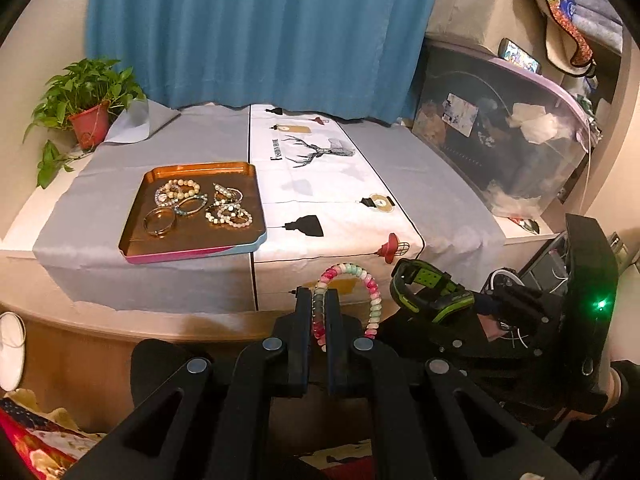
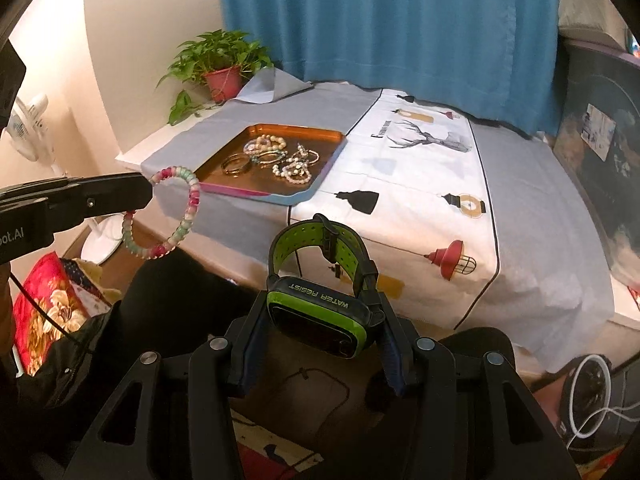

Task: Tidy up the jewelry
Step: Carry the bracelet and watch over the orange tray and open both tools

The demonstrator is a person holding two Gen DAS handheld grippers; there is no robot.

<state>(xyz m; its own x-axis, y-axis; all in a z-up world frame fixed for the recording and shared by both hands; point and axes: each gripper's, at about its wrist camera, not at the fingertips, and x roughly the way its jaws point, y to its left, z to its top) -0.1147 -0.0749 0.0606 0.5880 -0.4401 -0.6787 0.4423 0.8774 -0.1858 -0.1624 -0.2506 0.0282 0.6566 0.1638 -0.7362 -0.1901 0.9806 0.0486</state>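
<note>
**Left wrist and right wrist: one bracelet and one watch held off the bench**

Left wrist view: the left gripper (image 1: 319, 312) had its jaws pressed together on one beaded bracelet (image 1: 347, 304), a ring of glossy pink, white and pale green beads that stood up as an arch between and beside the fingers. To its right the right gripper (image 1: 476, 308) carried one watch (image 1: 428, 290) with a black and lime green strap. Both hung in front of the bench (image 1: 436, 196), short of its near edge. On the bench lay a grey cloth and one white printed runner (image 1: 328, 184) with a stag and lamp shapes. One rectangular copper-coloured tray (image 1: 136, 224) with rounded corners sat on the grey cloth, holding a heap of bracelets (image 1: 200, 204): beaded strands and metal bangles, too tangled to count exactly. This view alone showed the clear storage box (image 1: 500, 140) at the right.

Right wrist view: the right gripper (image 2: 320, 320) stood about half open, its pads gripping the rectangular watch case (image 2: 320, 322) from both sides; the buckled rubbery strap looped above it. The words WATER RESIST on the case were legible only here. The left gripper (image 2: 148, 192) entered from the left with the bracelet (image 2: 176, 216) hanging as a full ring. The tray (image 2: 304, 196), the one potted plant (image 2: 220, 64) and the blue curtain (image 2: 380, 20) lay beyond. Only this view showed a white fan (image 2: 28, 128) at the left.
</note>
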